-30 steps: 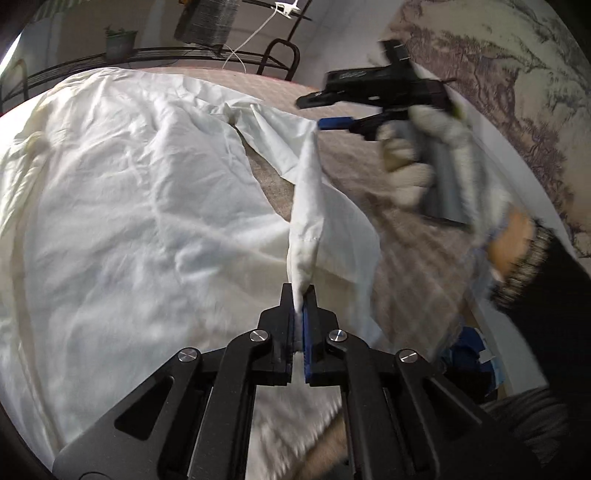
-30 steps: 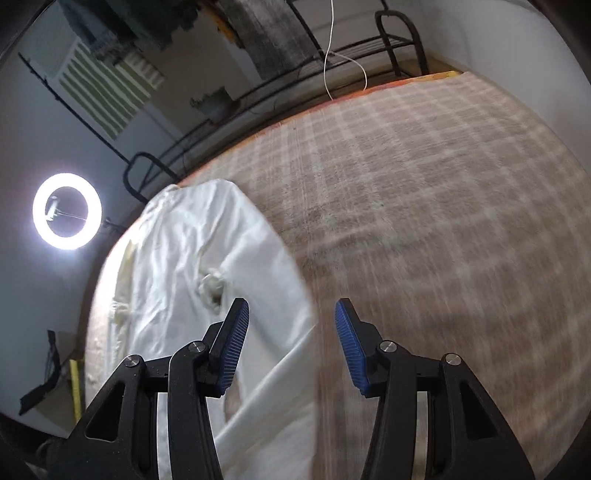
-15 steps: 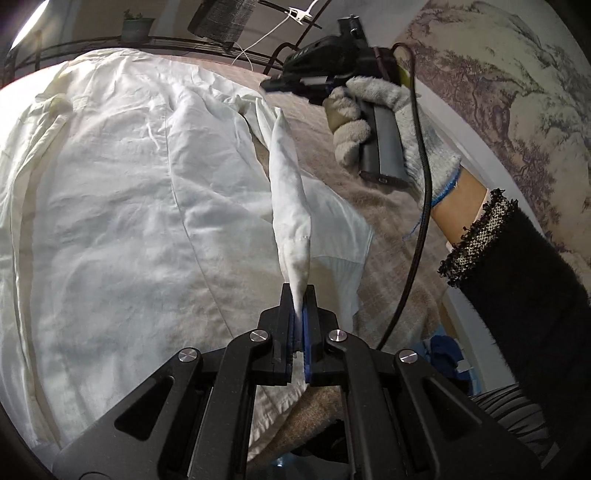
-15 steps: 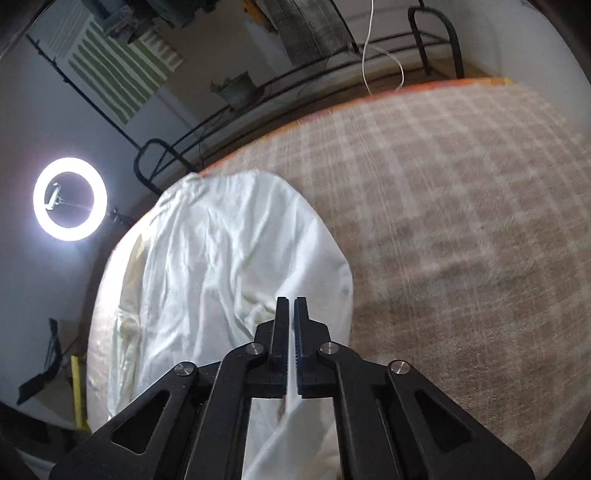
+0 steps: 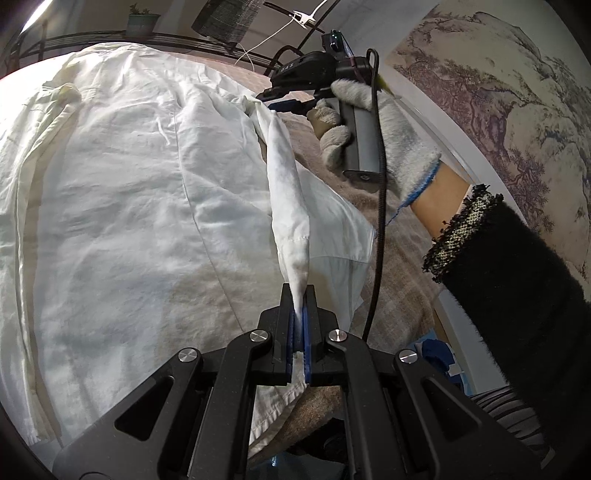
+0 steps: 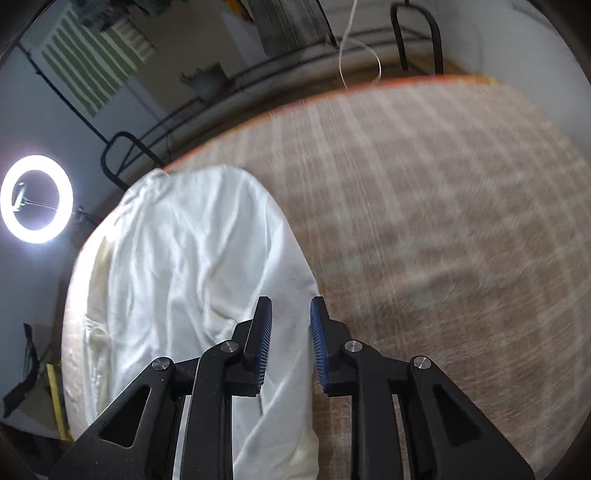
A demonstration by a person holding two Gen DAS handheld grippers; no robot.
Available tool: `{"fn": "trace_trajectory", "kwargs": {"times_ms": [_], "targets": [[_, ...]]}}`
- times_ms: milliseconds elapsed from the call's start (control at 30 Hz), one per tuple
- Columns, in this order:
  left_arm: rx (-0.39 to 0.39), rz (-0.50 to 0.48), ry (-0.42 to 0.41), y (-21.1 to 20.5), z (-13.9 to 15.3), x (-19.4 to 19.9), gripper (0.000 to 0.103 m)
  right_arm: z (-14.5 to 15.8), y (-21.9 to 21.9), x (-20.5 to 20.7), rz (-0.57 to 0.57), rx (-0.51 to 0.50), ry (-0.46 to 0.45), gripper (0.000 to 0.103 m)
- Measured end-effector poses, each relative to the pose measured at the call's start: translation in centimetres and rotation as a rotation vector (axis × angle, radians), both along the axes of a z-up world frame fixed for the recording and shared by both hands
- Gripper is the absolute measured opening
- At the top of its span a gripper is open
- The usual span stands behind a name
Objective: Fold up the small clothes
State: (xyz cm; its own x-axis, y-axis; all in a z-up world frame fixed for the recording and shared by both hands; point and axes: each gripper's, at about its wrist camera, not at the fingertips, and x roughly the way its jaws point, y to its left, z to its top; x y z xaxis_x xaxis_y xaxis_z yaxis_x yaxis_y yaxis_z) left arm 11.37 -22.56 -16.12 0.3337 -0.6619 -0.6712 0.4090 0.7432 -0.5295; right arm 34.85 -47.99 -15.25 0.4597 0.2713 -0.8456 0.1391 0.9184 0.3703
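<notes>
A white garment (image 5: 129,184) lies spread on a plaid bed cover (image 5: 399,258). My left gripper (image 5: 299,291) is shut on a raised fold of it, and the cloth runs up from the jaws as a taut ridge. At the ridge's far end a gloved hand (image 5: 369,122) holds my right gripper (image 5: 273,101), its tips at the garment's edge. In the right wrist view the right gripper (image 6: 290,306) hangs over the white garment (image 6: 192,240) near its border with the bed cover (image 6: 443,221). Its jaws are opening, and the pads press on nothing.
A black sleeve (image 5: 517,277) and a black cable (image 5: 380,184) cross the right side. A ring light (image 6: 35,199) glows at the left. A metal rail (image 6: 413,37) and a potted plant (image 5: 142,24) stand beyond the bed. A painted wall (image 5: 498,92) borders the right.
The right gripper came down to the garment's far edge, shut, then parted again. The left gripper kept its hold on the fold while the view shifted slightly.
</notes>
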Motion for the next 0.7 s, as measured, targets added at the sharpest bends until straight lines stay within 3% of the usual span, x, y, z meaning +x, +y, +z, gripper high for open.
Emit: {"fn": "trace_trajectory", "kwargs": {"times_ms": [33, 67, 200, 267, 300, 367, 400, 500, 533, 567, 600, 700], "targets": [[-0.001, 0.002, 0.001, 0.1, 0.0, 0.1, 0.001, 0.1, -0.1, 0.0, -0.002, 0.017, -0.005, 0.017], [-0.001, 0.005, 0.001, 0.2, -0.1, 0.0, 0.001, 0.5, -0.1, 0.0, 0.001, 0.047, -0.016, 0.003], [-0.001, 0.012, 0.006, 0.5, -0.2, 0.0, 0.001, 2.7, -0.5, -0.7, -0.031, 0.019, -0.103, 0.003], [-0.003, 0.011, 0.003, 0.6, -0.2, -0.1, 0.001, 2.8, -1.2, -0.8, -0.053, 0.031, -0.098, 0.003], [-0.001, 0.009, 0.000, 0.6, -0.2, -0.2, 0.001, 2.6, -1.4, -0.8, -0.055, 0.048, -0.086, 0.005], [0.001, 0.006, 0.000, 0.6, -0.2, -0.3, 0.001, 1.8, -1.7, -0.6, -0.052, 0.075, -0.059, 0.025], [0.004, 0.004, -0.001, 0.6, -0.2, -0.3, 0.001, 1.4, -1.6, -0.6, -0.046, 0.070, -0.047, 0.029], [0.007, 0.006, 0.002, 0.6, -0.3, -0.2, 0.001, 0.2, -0.6, 0.0, -0.033, 0.041, -0.003, 0.030], [0.007, 0.007, 0.004, 0.6, -0.2, -0.2, 0.001, 0.0, -0.4, 0.1, -0.033, 0.034, -0.004, 0.029], [0.005, 0.009, 0.005, 0.7, -0.2, -0.2, 0.001, 0.0, -0.2, 0.1, -0.026, 0.038, -0.009, 0.009], [0.005, 0.010, 0.004, 0.8, -0.1, -0.3, 0.001, 0.1, 0.0, 0.2, -0.015, 0.050, -0.011, 0.001], [0.001, 0.019, 0.007, 1.3, -0.1, -0.6, 0.001, 2.1, 1.6, 0.2, 0.012, 0.014, -0.076, 0.001]]}}
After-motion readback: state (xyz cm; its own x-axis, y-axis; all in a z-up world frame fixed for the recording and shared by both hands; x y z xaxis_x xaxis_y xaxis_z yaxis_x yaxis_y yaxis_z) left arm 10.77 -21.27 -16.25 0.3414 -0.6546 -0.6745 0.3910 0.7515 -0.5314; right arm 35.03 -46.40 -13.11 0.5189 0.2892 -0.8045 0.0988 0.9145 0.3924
